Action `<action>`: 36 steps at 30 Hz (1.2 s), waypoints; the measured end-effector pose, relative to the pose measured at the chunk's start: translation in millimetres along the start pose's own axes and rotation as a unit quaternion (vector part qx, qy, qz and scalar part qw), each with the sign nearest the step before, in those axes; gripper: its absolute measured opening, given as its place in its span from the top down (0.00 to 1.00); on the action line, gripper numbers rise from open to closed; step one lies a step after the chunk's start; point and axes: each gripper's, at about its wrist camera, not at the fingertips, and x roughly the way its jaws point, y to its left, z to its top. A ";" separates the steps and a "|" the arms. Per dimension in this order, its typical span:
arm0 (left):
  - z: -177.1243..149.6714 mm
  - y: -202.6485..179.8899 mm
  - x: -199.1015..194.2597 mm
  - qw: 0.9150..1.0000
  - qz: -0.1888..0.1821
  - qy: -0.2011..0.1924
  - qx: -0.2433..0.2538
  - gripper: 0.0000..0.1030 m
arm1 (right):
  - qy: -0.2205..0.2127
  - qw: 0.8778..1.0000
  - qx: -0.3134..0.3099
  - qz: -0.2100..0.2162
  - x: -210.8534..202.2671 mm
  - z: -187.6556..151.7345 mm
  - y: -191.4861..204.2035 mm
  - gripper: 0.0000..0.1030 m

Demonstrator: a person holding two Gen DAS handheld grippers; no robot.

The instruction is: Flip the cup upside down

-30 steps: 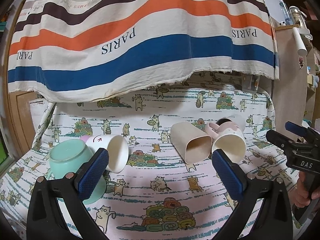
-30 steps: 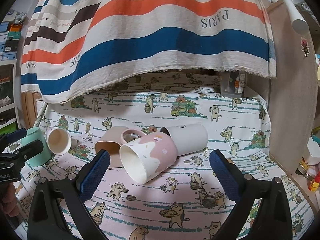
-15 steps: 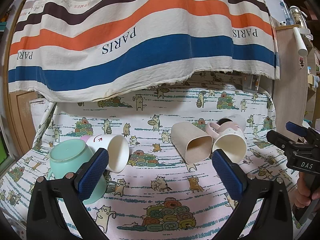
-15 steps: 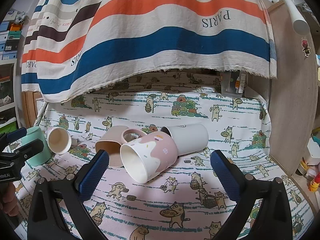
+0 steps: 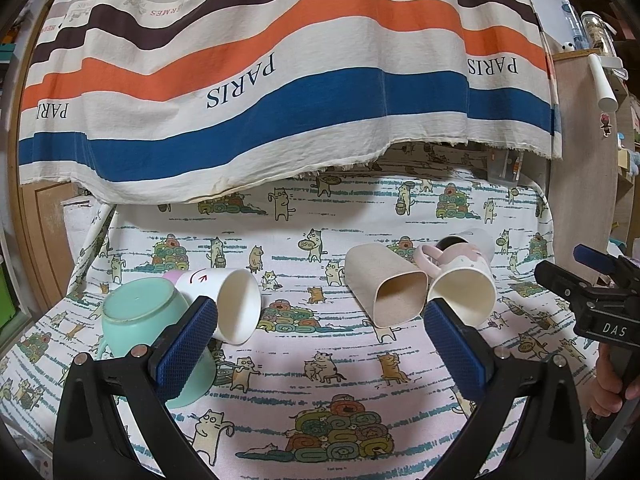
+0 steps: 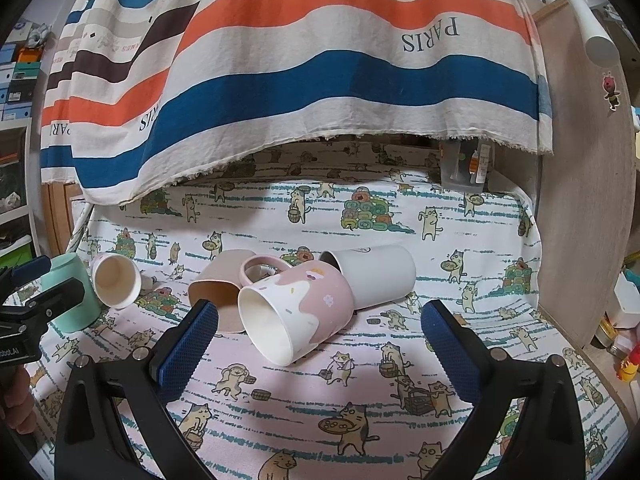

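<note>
Nothing moved; pink mug (image 6: 296, 312) lying sideways, both tongs spread, empty.

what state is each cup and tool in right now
mint cup: upside down, base up
white paper cup: on its side
beige square cup: on its side
pink mug: on its side, handle up
grey cup: on its side, behind the pink mug
left tool: open, empty
right tool: open, empty
</note>
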 end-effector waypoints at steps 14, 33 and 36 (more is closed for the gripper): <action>0.5 0.0 0.1 1.000 0.000 0.001 0.000 0.00 | 0.001 1.000 -0.002 0.001 0.9 0.7 1.6 0.01; 0.7 0.8 0.0 1.000 0.001 0.001 0.000 0.00 | 0.004 1.000 -0.002 0.001 0.5 1.0 1.6 0.01; 0.2 0.8 -0.4 1.000 0.001 0.001 0.001 0.00 | 0.005 1.000 -0.002 0.000 0.9 1.4 1.2 0.01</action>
